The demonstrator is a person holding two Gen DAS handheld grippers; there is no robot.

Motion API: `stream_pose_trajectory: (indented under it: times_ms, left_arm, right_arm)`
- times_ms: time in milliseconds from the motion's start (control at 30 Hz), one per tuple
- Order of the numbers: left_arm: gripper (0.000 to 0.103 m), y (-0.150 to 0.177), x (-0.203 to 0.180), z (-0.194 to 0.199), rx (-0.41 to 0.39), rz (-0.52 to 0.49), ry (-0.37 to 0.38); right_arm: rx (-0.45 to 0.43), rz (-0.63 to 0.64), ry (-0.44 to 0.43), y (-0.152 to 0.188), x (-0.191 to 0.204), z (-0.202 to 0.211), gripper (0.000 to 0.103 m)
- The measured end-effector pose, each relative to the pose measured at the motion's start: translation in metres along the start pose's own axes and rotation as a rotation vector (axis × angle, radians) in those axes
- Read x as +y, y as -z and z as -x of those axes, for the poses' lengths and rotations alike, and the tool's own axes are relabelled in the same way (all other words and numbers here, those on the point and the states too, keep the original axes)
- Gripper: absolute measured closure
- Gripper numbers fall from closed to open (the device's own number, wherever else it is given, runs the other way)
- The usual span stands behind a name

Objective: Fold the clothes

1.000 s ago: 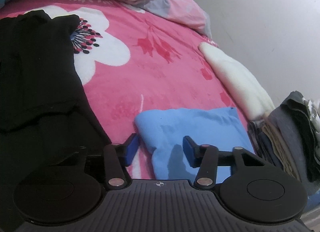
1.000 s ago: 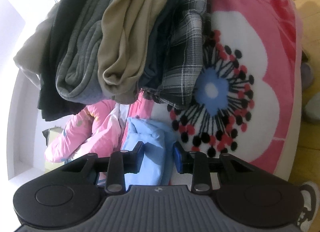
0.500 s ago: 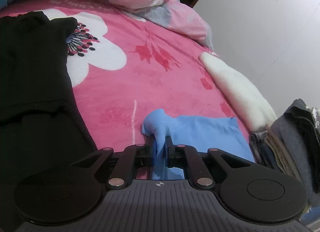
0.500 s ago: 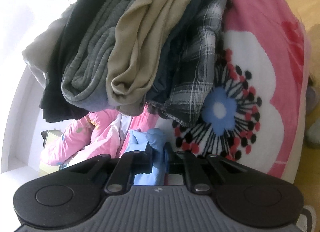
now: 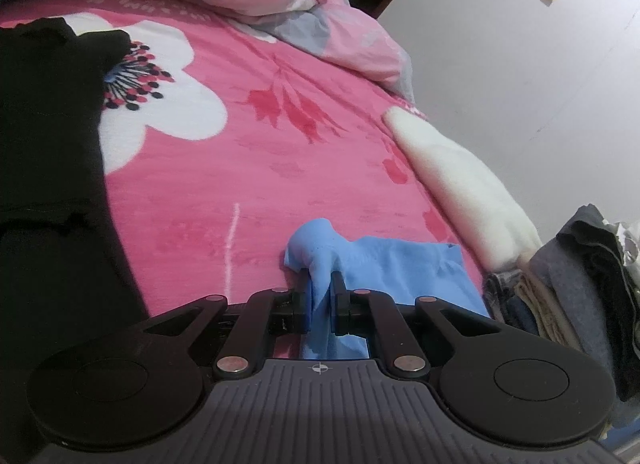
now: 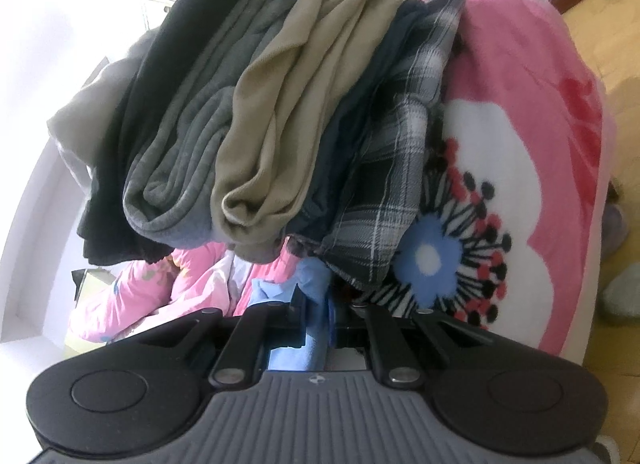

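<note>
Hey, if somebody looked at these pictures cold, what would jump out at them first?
Probably the bright pink flowered blanket covering the bed, with a black garment spread along its left side. Next, the blue cloth at the near edge, pinched by both the left gripper and the right gripper. Beside it sits a stack of folded clothes.

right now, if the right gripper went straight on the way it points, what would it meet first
The right gripper, shut on the blue garment, would probably meet the stack of folded clothes first, likely its plaid shirt; depth is unclear.
</note>
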State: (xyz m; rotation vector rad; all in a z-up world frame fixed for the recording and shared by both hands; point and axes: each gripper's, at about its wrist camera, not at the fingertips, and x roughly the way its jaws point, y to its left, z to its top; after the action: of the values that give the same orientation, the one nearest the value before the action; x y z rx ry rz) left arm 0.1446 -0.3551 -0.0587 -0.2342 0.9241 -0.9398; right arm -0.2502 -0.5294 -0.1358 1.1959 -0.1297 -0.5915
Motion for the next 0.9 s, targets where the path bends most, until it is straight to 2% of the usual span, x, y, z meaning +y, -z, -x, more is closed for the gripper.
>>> stream_pose_trajectory:
  times_ms: [333, 733, 900]
  left_arm:
    - [0.097, 0.002, -0.013, -0.011, 0.019, -0.010, 0.021]
    - [0.096, 0.005, 0.002, 0.009, 0.030, 0.016, 0.009]
    - [0.089, 0.004, 0.007, 0.014, 0.027, 0.032, 0.033]
  right_arm:
    - [-0.068, 0.034, 0.030, -0.013, 0.008, 0.004, 0.094]
    - [-0.043, 0.440, 0.200, -0.024, 0.056, 0.071, 0.087]
    - [-0.021, 0.691, 0.138, -0.001, 0.116, 0.068, 0.087]
